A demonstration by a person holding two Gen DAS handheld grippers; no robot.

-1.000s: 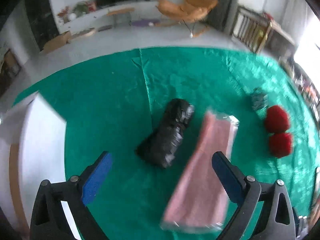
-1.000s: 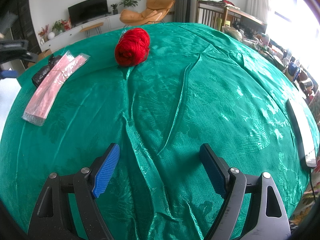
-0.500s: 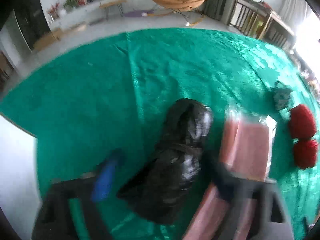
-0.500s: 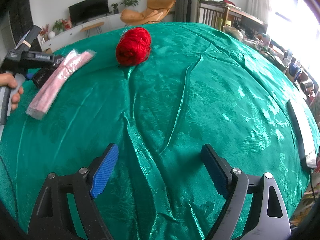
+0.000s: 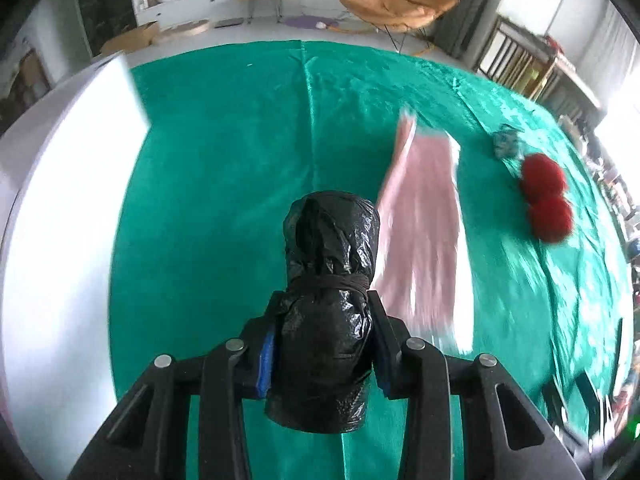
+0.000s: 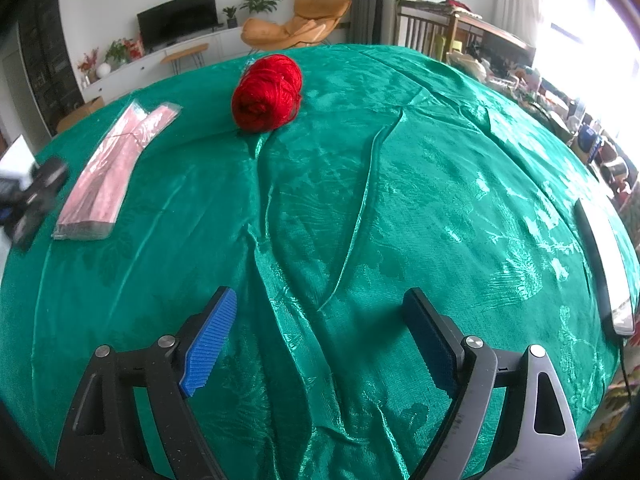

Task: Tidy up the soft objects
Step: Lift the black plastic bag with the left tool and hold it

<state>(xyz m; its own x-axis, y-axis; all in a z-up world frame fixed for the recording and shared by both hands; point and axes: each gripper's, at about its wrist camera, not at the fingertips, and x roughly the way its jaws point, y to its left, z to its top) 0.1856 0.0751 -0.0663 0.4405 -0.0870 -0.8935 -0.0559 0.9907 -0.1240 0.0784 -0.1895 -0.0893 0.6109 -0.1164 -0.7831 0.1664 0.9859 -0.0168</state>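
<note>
My left gripper [image 5: 325,344] is shut on a black plastic-wrapped bundle [image 5: 330,280] tied with a band, held above the green cloth [image 5: 224,184]. A pink packaged cloth [image 5: 424,232] lies just right of it; it also shows in the right wrist view [image 6: 116,168]. Two red yarn balls [image 5: 546,204] sit further right, seen as one red mass in the right wrist view [image 6: 266,94]. My right gripper [image 6: 320,336] is open and empty over bare green cloth. The left gripper shows blurred at the right wrist view's left edge [image 6: 36,200].
A white box or bin [image 5: 60,208] stands at the left of the table. A small dark teal item [image 5: 506,146] lies beyond the yarn. A white flat device [image 6: 604,256] lies at the table's right edge. Chairs and furniture stand beyond the table.
My left gripper moved onto the black bundle, closed on it and lifted it off the cloth. The right gripper has stayed still and open.
</note>
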